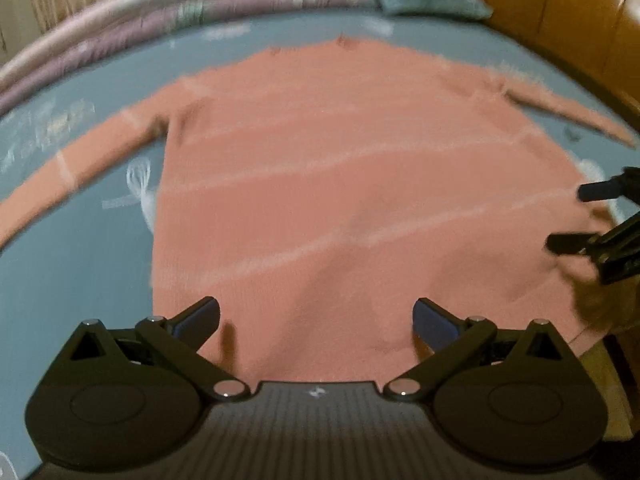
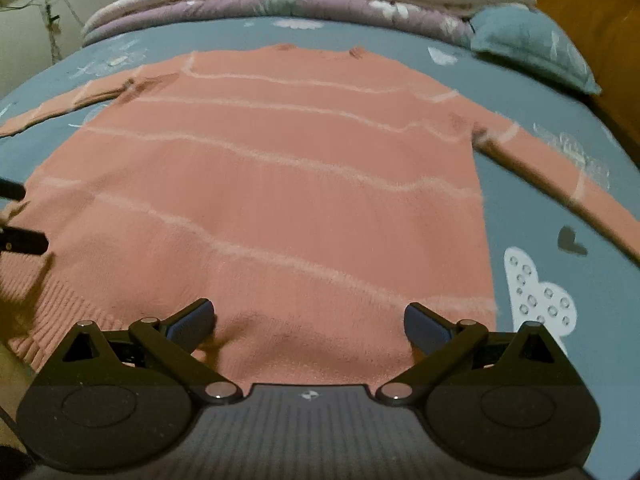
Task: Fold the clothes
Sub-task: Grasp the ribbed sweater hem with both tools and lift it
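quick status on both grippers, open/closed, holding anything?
Left gripper: open, holding nothing, fingers spread above the sweater hem.
Right gripper: open, holding nothing, also over the hem.

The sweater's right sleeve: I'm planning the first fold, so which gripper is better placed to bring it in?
The right gripper, probably. It is open over the hem of the sweater nearer the right sleeve; the left gripper sits toward the opposite sleeve.

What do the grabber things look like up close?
Both are the same. The left gripper and the right gripper are matte black plastic with two round disc housings, angled link arms joined by shiny silver pins, dark blue fingertip pads, and a ribbed grey centre plate bearing a small white mark.
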